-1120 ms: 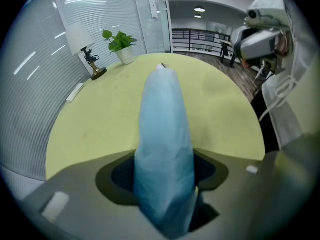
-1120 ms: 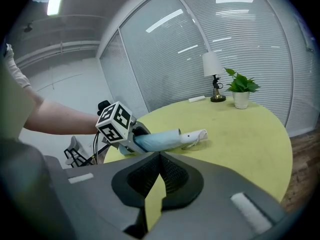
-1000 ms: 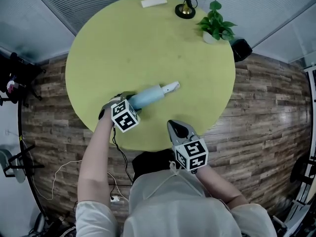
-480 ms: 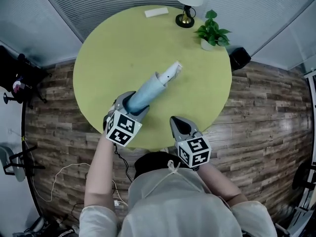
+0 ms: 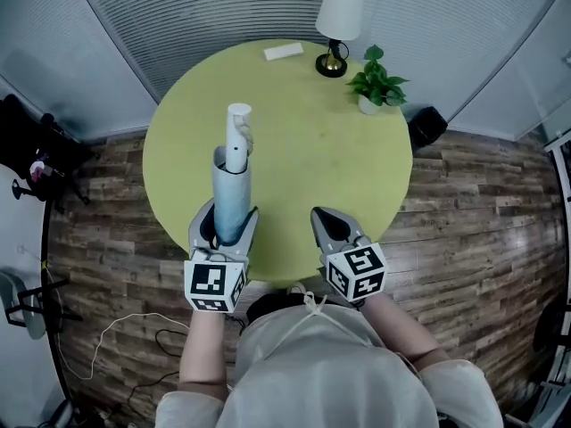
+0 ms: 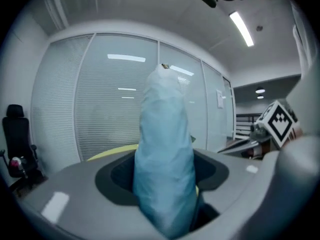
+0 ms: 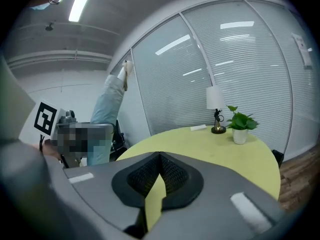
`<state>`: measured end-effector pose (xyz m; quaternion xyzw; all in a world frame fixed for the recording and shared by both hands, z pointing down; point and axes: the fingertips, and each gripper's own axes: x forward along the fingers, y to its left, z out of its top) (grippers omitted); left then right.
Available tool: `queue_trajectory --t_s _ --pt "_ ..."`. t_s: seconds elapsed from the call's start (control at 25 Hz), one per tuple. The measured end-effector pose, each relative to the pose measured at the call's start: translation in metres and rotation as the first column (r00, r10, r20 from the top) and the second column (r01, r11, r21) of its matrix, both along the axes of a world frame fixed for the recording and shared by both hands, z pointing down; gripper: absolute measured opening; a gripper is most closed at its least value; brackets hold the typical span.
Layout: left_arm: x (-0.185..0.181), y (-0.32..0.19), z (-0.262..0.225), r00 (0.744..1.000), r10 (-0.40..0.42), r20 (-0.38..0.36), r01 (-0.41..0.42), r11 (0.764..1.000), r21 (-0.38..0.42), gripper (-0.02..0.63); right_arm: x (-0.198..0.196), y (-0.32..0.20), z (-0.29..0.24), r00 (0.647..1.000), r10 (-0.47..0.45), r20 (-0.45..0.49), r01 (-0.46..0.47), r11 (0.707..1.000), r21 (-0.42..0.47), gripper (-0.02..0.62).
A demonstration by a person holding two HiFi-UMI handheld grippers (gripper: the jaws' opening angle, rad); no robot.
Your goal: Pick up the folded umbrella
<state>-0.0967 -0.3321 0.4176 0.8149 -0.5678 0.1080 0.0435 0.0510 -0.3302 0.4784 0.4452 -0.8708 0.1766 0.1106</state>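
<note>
Risk: folded umbrella [image 5: 232,185] is gripped only at its near end, body + white handle sticking out twd 12 o'clock; the sleeve looks slick, so it could droop or slide out if the wrist tips. L gripper [image 5: 228,224]: jaws wide, clamped on umbrella, above desk [image 5: 312,150]. R gripper [image 5: 325,216], at its 3 o'clock: closed, empty.

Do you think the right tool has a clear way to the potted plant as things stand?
Probably yes: the right tool is empty, and only bare table lies between it and the potted plant; the umbrella is held off to its left.
</note>
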Motion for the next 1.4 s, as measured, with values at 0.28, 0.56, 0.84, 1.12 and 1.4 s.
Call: queue_trajectory --t_s 0.28,0.56,0.84,1.12,1.4 --pt "-0.015 0.014 -0.01 0.987 -0.129 -0.096 0.135 0.989 0.061 0.291 0.001 -0.008 -0.021 0.999 0.015 0.03 -0.017 0.999 0.046 -0.002" --pt "-0.006 0.003 -0.007 0.988 -0.123 -0.09 0.128 0.991 0.05 0.291 0.003 -0.014 -0.035 1.0 0.005 -0.021 -0.003 0.993 0.12 -0.002" --pt "-0.008 0.004 -0.008 0.991 -0.117 -0.072 0.121 0.991 0.051 0.291 -0.012 -0.006 -0.044 0.999 -0.034 -0.037 0.04 0.986 0.161 -0.002" --pt "-0.01 0.003 -0.003 0.991 -0.121 -0.066 0.123 0.992 0.039 0.291 -0.017 -0.007 -0.044 0.998 -0.039 -0.046 0.046 0.986 0.163 -0.002" --pt "-0.01 0.003 0.002 0.991 -0.114 -0.069 0.115 0.993 0.018 0.291 -0.021 -0.005 -0.04 0.998 -0.038 -0.047 0.045 0.987 0.156 -0.002"
